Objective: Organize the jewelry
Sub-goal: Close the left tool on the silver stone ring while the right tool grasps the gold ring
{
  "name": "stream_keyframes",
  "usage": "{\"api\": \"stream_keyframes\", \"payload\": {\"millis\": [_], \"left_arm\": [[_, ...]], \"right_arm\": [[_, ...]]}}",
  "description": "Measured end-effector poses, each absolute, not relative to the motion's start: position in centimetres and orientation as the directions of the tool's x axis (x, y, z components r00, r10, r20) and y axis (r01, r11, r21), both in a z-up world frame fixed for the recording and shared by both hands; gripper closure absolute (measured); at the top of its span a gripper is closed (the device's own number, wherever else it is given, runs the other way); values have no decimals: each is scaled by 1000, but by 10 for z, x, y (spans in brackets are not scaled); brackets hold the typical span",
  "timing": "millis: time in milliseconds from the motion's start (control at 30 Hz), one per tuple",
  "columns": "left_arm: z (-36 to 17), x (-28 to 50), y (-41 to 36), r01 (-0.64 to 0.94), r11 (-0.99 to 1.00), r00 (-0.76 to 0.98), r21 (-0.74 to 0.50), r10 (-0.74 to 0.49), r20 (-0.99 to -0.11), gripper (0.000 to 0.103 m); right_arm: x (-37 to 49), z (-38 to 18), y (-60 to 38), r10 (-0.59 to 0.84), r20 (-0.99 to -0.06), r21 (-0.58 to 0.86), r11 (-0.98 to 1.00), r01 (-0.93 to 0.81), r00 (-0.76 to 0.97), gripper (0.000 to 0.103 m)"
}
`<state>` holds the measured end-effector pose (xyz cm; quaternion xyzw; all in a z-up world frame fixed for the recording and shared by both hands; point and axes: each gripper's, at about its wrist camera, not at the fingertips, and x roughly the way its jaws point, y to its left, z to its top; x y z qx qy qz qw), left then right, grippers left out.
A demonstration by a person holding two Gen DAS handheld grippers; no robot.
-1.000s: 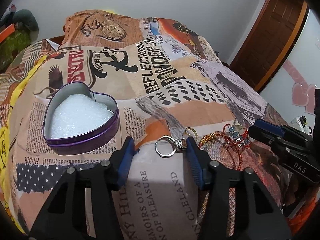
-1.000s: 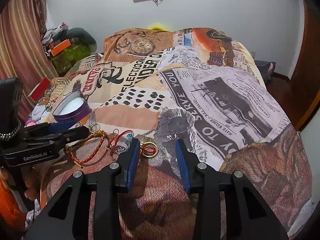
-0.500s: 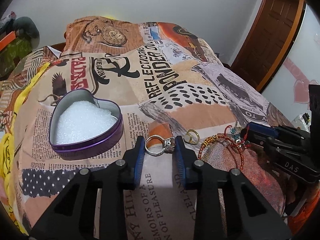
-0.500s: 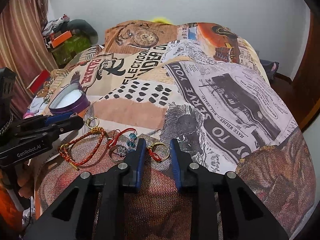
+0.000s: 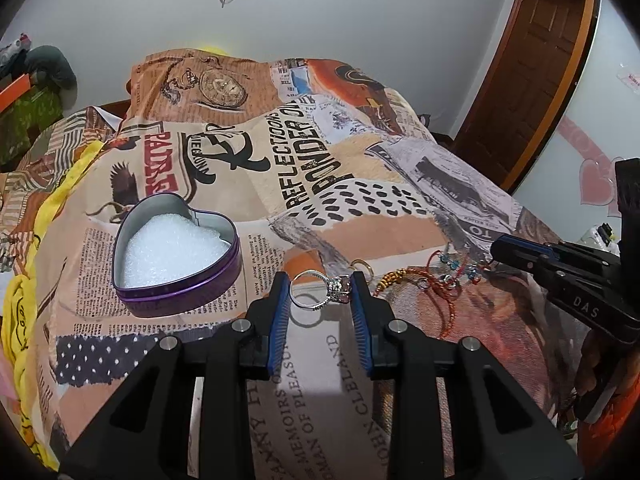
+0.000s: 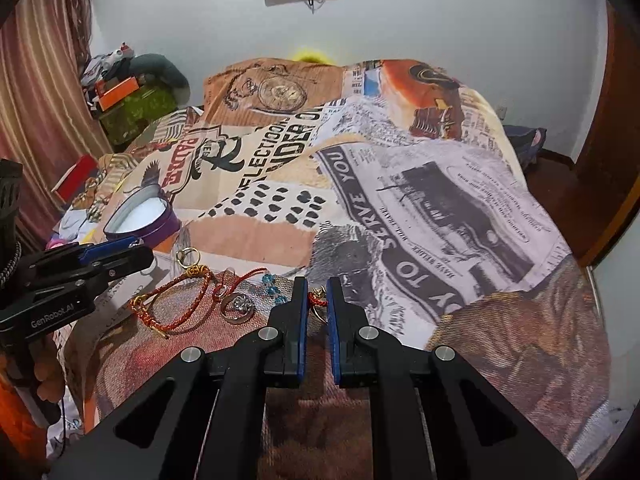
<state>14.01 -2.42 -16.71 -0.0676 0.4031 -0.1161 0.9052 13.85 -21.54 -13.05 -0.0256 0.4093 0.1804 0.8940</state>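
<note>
Left wrist view: the left claw (image 5: 319, 289) has just been closing and now clasps a silver ring with a clustered stone setting (image 5: 320, 290), one pad on the band, the other on the setting. The ring stands nearly upright just above the printed patchwork bedspread (image 5: 360, 216), its opening facing the camera and the setting turned to the right. Small, light, rigid and probably slick, it is best gripped across the band as here. A purple heart-shaped tin with white foam lining (image 5: 176, 258) sits open close by on the left, likely its destination.

Right wrist view: the right claw (image 6: 317, 294) has just been closing too and is clenched on a small gold ring tied with red thread (image 6: 318, 300), mostly hidden between the pads. Left of it lie a red and gold braided cord bracelet (image 6: 176, 300), limp and easily snagged, and a wide silver band ring (image 6: 239, 307), flat on the bedspread.
</note>
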Motion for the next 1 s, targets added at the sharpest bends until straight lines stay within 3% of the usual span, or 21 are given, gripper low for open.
{"api": "stream_keyframes", "payload": {"millis": [200,533,1000], "left_arm": [[-166,137,-26,165,962,644,-217,-272,-715,73],[-167,135,-32,174,963,642,-204,-268,-718,73],[-152,144,-24,168,968,684,-189,-252,-685,73]], "right_arm": [[136,-132,-221,271,-753,84,943,-321,599,94],[129,-139,-226,259,-781,67,940,-336,568,82],[194,-139,-252,219,-799,73,960,-272,560,81]]}}
